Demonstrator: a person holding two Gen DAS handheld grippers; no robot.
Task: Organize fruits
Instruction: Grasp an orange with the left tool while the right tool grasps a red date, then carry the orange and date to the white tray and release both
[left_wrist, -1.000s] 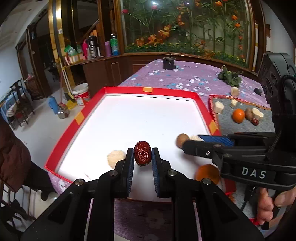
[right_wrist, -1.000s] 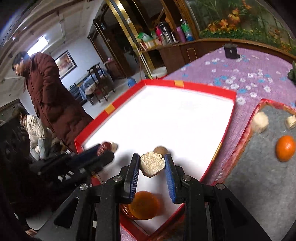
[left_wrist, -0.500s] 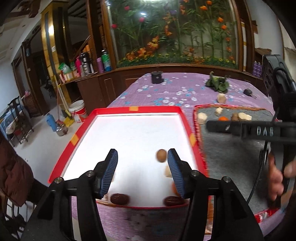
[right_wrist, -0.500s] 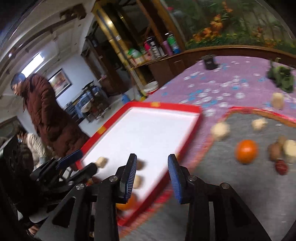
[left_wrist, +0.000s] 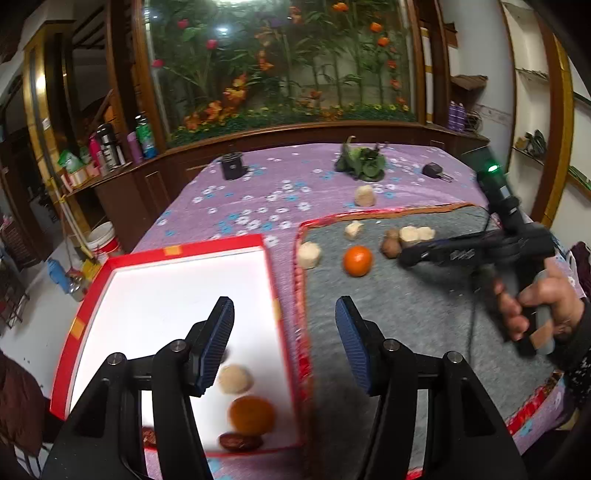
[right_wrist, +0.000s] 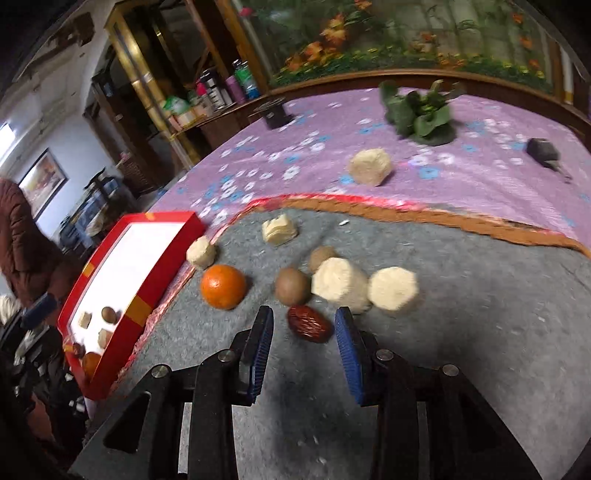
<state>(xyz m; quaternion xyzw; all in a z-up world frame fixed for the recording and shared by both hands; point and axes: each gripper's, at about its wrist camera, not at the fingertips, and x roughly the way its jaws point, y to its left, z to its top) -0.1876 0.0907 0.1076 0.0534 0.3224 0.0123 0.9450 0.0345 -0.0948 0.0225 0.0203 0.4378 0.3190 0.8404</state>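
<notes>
My right gripper (right_wrist: 304, 350) is open and empty, low over the grey mat (right_wrist: 461, 332), with a red date (right_wrist: 308, 324) lying between its fingertips. Beyond it lie an orange (right_wrist: 223, 281), two brown round fruits (right_wrist: 291, 286) and several pale chunks (right_wrist: 340, 282). My left gripper (left_wrist: 284, 345) is open and empty above the right edge of the red-rimmed white tray (left_wrist: 147, 295). The tray holds a pale chunk (left_wrist: 234, 378), an orange (left_wrist: 252, 415) and a red date (left_wrist: 240, 441). The right gripper also shows in the left wrist view (left_wrist: 406, 256).
A purple flowered cloth (left_wrist: 288, 192) covers the table. On it are a leafy green bundle (left_wrist: 362, 162), a black pot (left_wrist: 232, 166), a pale chunk (left_wrist: 365, 195) and a dark key fob (left_wrist: 434, 171). A person in a brown coat (right_wrist: 26, 240) stands left of the tray.
Both grippers let go of their pieces in the tray and opened. Both then swung right, the right one over to the grey mat and down around a red date.
</notes>
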